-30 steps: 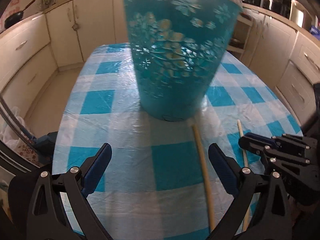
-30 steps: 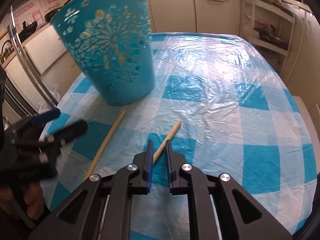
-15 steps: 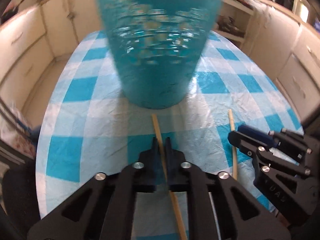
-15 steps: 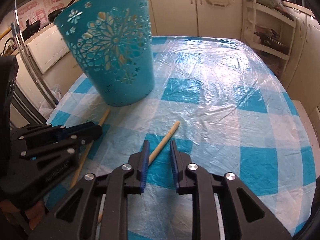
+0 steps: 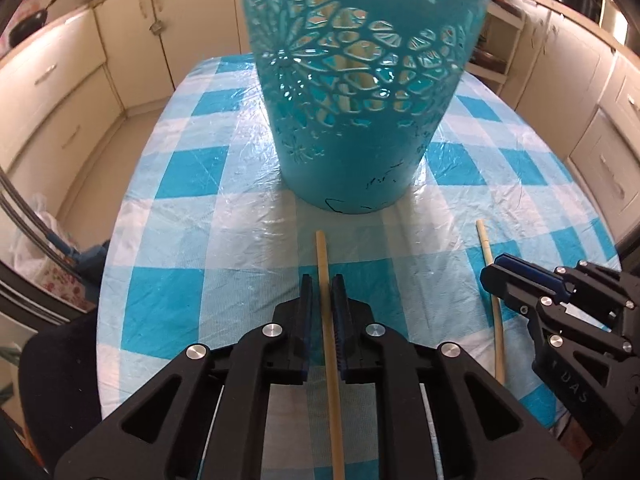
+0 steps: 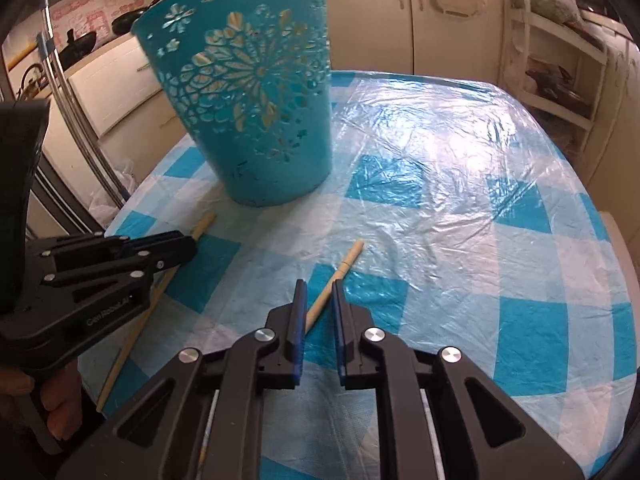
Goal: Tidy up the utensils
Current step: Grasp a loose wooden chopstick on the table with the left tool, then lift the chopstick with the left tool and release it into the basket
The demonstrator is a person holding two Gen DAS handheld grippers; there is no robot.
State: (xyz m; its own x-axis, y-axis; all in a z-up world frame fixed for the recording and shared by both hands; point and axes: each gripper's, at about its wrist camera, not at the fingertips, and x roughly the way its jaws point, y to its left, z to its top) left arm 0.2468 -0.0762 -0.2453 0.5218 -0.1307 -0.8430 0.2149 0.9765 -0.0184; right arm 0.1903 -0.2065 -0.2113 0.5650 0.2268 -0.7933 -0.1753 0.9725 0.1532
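Blue-and-white checked cloth under clear plastic covers the worktop, with cream kitchen cabinets all round. A teal cut-out bin stands mid-worktop. Two wooden sticks lie toward the near edge. The left claw grips the left stick; its jaws, wide a second ago, have just been closing round it, then eased slightly. The right claw stays clamped on the right stick, as before.
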